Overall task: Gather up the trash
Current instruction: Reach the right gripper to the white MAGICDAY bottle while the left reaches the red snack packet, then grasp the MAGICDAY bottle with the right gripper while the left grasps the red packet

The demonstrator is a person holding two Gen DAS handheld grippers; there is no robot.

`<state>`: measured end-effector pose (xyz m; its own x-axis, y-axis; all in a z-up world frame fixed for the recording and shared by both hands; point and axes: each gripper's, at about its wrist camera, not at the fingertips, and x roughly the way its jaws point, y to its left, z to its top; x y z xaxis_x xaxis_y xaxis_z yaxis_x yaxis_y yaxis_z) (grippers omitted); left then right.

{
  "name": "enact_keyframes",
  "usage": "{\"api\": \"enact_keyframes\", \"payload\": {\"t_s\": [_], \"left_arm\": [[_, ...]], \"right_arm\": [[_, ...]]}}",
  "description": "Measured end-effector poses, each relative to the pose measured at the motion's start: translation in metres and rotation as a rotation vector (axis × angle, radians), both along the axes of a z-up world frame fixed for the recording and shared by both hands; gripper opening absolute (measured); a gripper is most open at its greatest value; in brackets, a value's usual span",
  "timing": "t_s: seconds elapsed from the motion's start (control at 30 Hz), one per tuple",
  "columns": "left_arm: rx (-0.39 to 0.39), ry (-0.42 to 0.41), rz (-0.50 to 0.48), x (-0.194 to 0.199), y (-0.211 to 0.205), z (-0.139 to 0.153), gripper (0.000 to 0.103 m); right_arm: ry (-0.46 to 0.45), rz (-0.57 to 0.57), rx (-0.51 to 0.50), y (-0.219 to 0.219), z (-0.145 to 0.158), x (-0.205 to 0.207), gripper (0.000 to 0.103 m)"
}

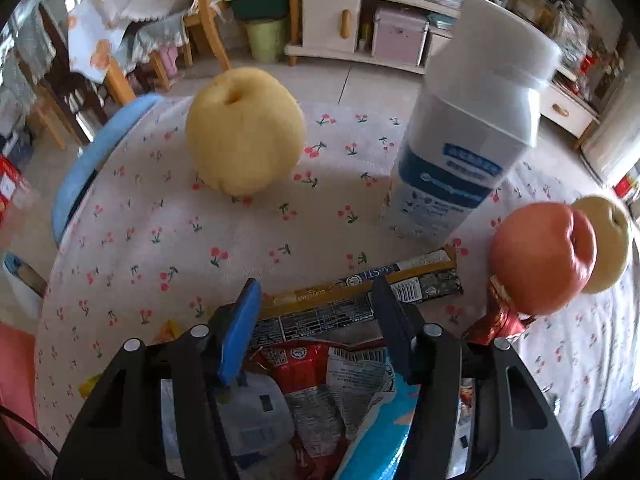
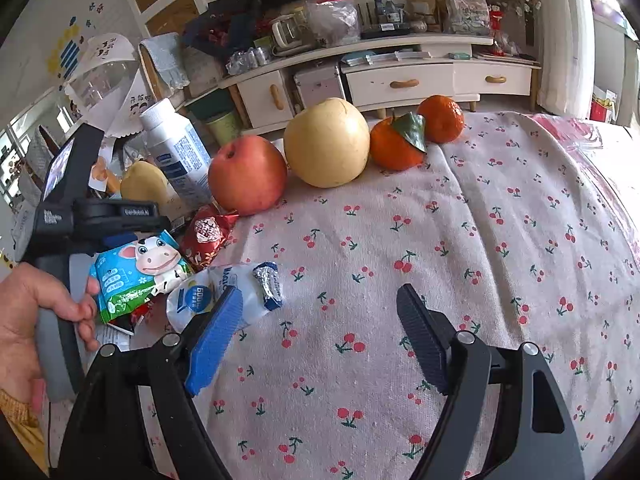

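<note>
Matt cherry-print cloth tablecloth (image 2: 480, 216) under the jaws, crinkled glossy foil wrappers (image 1: 320, 364) between the left fingers, smooth plastic bottle (image 1: 468, 140) ahead, ribbed matt pads (image 2: 420, 332), waxy apple (image 2: 248, 174)

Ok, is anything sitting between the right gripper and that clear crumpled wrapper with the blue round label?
Nothing visible blocks it. The right gripper is open over bare cherry-print tablecloth, and the clear wrapper lies just beyond its blue fingertip, which already overlaps the wrapper's near edge. The apple and pear stand farther back.
</note>
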<state>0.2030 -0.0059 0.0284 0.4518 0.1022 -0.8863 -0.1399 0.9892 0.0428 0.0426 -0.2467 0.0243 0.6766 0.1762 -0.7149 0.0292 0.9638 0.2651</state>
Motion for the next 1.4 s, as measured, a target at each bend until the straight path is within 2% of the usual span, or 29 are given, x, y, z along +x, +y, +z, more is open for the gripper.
{"api": "enact_keyframes", "payload": {"t_s": [0.13, 0.33, 0.57, 0.63, 0.7, 0.8, 0.9, 1.0, 1.17, 1.27, 1.33, 1.4], "left_arm": [[0.014, -0.001, -0.049, -0.011, -0.006, -0.002, 0.058], [0.067, -0.004, -0.198, -0.052, -0.031, -0.005, 0.058], [0.027, -0.005, -0.362, -0.118, -0.053, -0.003, 0.058], [-0.005, -0.008, -0.388, -0.128, -0.054, 0.005, 0.058], [-0.038, -0.050, -0.384, -0.135, -0.055, 0.017, 0.057], [-0.052, -0.105, -0.387, -0.129, -0.060, 0.035, 0.058], [-0.066, -0.114, -0.406, -0.113, -0.075, 0.037, 0.058], [-0.074, -0.108, -0.410, -0.089, -0.089, 0.032, 0.058], [-0.044, -0.081, -0.392, -0.056, -0.104, 0.012, 0.057], [-0.019, -0.066, -0.386, -0.045, -0.105, 0.002, 0.051], [-0.008, -0.061, -0.383, -0.042, -0.108, -0.001, 0.042], [-0.012, -0.062, -0.384, -0.039, -0.108, -0.001, 0.040]], "right_arm": [[0.005, -0.010, 0.008, -0.002, 0.000, -0.001, 0.079], [0.004, 0.011, -0.001, 0.001, 0.001, -0.001, 0.079], [0.011, 0.020, -0.017, -0.001, 0.003, -0.002, 0.079], [0.022, 0.017, -0.014, -0.004, 0.001, -0.003, 0.079], [0.037, 0.018, -0.022, -0.005, -0.001, -0.003, 0.079], [0.058, 0.021, -0.047, -0.004, -0.006, -0.003, 0.079], [0.072, 0.035, -0.050, -0.001, -0.011, -0.001, 0.079], [0.074, 0.055, -0.052, 0.003, -0.013, 0.001, 0.079], [0.078, 0.071, -0.094, 0.009, -0.019, 0.004, 0.079], [0.072, 0.077, -0.085, 0.010, -0.020, 0.004, 0.072], [0.068, 0.088, -0.090, 0.013, -0.020, 0.004, 0.070], [0.065, 0.098, -0.107, 0.017, -0.020, 0.004, 0.066]]}}
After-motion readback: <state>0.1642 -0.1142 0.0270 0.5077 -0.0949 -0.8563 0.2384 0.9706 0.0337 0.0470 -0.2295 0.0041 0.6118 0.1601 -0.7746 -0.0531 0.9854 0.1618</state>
